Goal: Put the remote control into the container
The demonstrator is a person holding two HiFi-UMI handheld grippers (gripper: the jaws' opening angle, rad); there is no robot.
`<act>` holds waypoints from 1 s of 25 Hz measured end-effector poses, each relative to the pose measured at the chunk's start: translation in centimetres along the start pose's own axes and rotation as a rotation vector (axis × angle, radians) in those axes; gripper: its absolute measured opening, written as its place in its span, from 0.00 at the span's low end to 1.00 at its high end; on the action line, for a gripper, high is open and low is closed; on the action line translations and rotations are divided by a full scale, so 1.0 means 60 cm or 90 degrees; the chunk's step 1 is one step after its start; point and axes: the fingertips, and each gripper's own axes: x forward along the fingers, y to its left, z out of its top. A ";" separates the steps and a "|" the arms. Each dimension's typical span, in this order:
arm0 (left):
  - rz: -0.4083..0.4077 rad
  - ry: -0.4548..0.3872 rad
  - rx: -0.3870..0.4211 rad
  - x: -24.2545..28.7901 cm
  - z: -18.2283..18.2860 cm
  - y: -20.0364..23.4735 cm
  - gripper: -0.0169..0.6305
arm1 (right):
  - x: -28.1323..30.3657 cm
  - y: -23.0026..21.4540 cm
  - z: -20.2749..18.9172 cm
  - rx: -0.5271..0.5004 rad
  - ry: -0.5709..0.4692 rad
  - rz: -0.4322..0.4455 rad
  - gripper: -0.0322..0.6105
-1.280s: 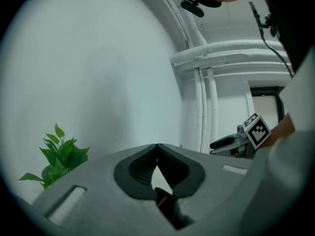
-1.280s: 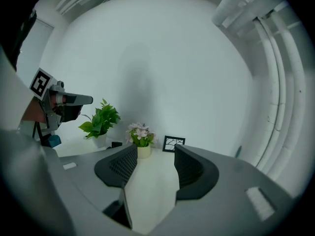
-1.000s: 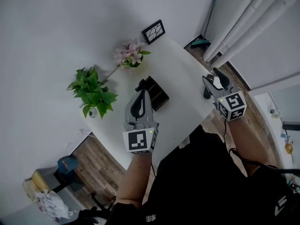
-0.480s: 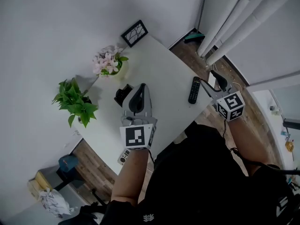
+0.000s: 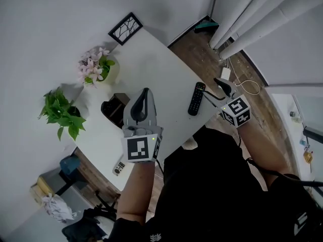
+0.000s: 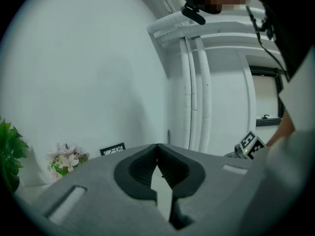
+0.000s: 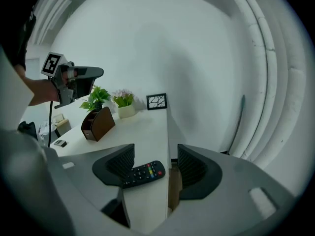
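Note:
A black remote control (image 5: 196,98) lies flat near the right edge of the white table (image 5: 161,69). My right gripper (image 5: 221,83) hovers just right of it. In the right gripper view the remote (image 7: 142,173) shows through the gap of the right gripper (image 7: 155,156); the jaws have just been opening and the pads do not touch it. The dark brown container (image 5: 113,106) stands upright at the table's left part, also visible as the container (image 7: 98,123). My left gripper (image 5: 145,92) hangs above the table just right of the container; the left gripper (image 6: 157,149) is shut and holds nothing.
A pot of pink flowers (image 5: 96,64), a green plant (image 5: 60,116) and a small picture frame (image 5: 125,28) stand along the wall side. A small grey device (image 5: 118,168) lies at the table's near left edge. White pipes (image 5: 252,19) and cables are on the floor to the right.
The right gripper has dropped toward the remote with its jaws wider apart. The left gripper has shifted, so the container now shows at its left instead of behind it.

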 end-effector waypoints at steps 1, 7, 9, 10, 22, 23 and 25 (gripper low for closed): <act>0.006 0.009 0.001 0.005 -0.006 -0.002 0.03 | 0.010 -0.007 -0.014 0.010 0.010 0.008 0.49; 0.030 0.068 -0.006 0.032 -0.051 -0.012 0.03 | 0.070 -0.031 -0.071 0.054 0.056 0.061 0.56; 0.035 0.071 -0.007 0.038 -0.058 -0.014 0.03 | 0.085 -0.027 -0.084 0.063 0.068 0.083 0.58; 0.037 0.068 -0.005 0.043 -0.058 -0.014 0.03 | 0.091 -0.025 -0.091 0.065 0.076 0.093 0.58; 0.050 0.088 -0.017 0.095 -0.075 -0.026 0.03 | 0.121 -0.048 -0.102 0.169 0.081 0.168 0.55; 0.049 0.091 -0.013 0.097 -0.074 -0.027 0.03 | 0.120 -0.051 -0.101 0.180 0.079 0.173 0.53; 0.049 0.092 -0.007 0.100 -0.071 -0.026 0.03 | 0.119 -0.052 -0.095 0.197 0.074 0.187 0.47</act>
